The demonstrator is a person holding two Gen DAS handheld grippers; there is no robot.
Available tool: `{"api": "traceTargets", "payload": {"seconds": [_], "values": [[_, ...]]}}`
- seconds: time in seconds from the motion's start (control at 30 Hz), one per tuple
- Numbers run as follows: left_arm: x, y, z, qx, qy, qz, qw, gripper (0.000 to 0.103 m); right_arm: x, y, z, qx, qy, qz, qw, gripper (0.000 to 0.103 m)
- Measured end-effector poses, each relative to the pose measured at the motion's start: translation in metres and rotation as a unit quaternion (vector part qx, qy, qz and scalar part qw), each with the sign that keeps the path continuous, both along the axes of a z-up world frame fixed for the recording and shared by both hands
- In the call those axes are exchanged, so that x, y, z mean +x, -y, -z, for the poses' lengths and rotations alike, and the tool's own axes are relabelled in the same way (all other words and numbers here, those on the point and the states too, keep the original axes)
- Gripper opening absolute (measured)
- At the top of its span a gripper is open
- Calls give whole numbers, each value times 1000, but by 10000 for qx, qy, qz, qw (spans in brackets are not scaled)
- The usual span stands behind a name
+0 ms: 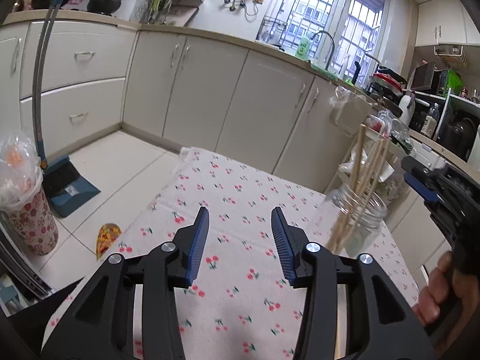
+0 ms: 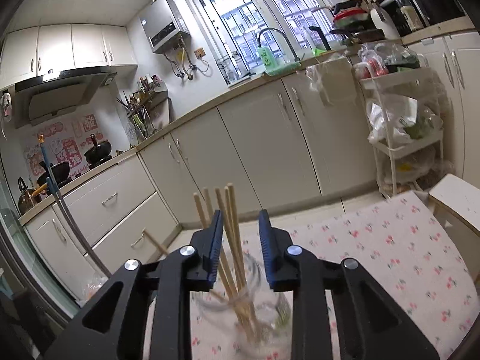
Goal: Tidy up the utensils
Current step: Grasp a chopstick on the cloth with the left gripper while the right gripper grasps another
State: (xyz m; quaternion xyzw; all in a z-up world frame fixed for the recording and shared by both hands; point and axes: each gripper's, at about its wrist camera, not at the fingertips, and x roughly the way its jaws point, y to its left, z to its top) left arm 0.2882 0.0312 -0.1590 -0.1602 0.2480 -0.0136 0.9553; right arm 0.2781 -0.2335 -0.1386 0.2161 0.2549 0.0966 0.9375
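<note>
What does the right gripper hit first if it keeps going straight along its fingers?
Most likely the wooden chopsticks standing in the glass jar: they rise between the open fingers of the right gripper. Depth is unclear; the jar's rim could come first.

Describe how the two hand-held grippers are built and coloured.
Both match. The left hand-held gripper has black angular linkage arms with triangular cut-outs, round silver pivot bolts, and two blue ribbed pads on its fingers. The right hand-held gripper is built the same: black frame, silver bolts, blue ribbed pads. No cables or markings show. No sleeve is visible.
</note>
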Motion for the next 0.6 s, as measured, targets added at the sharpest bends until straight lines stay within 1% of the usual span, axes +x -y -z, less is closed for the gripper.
{"api": "traceTargets", "payload": {"seconds": [0.07,0.13,0.2,0.27,0.33,0.4,0.5,0.57,0.6], "values": [[-5,3,-2,6,-70,118,9999,47,-12,5,2,-1,-275,-68,9996,32],[-9,6,-5,20,-171,221,9996,50,-26,4,12,-51,-770,-257,9967,32],[-12,7,-7,44,-244,310,9992,52,-43,-6,31,-284,-1352,-597,9886,32],[-16,10,-7,92,-374,392,9985,54,-55,-14,48,-400,-1746,-816,9805,31],[-20,12,-7,67,-491,465,9977,55,-62,-22,64,-452,-2101,-910,9724,28],[-22,13,-5,81,-592,502,9969,57,-64,-29,75,-478,-2294,-1008,9669,28],[-27,16,-4,110,-697,546,9960,59,-65,-39,78,-617,-2340,-1155,9634,28],[-29,15,-2,112,-743,583,9955,60,-63,-45,80,-783,-2407,-1158,9605,28],[-29,15,-2,115,-765,596,9952,61,-63,-46,82,-788,-2454,-1154,9593,28]]}}
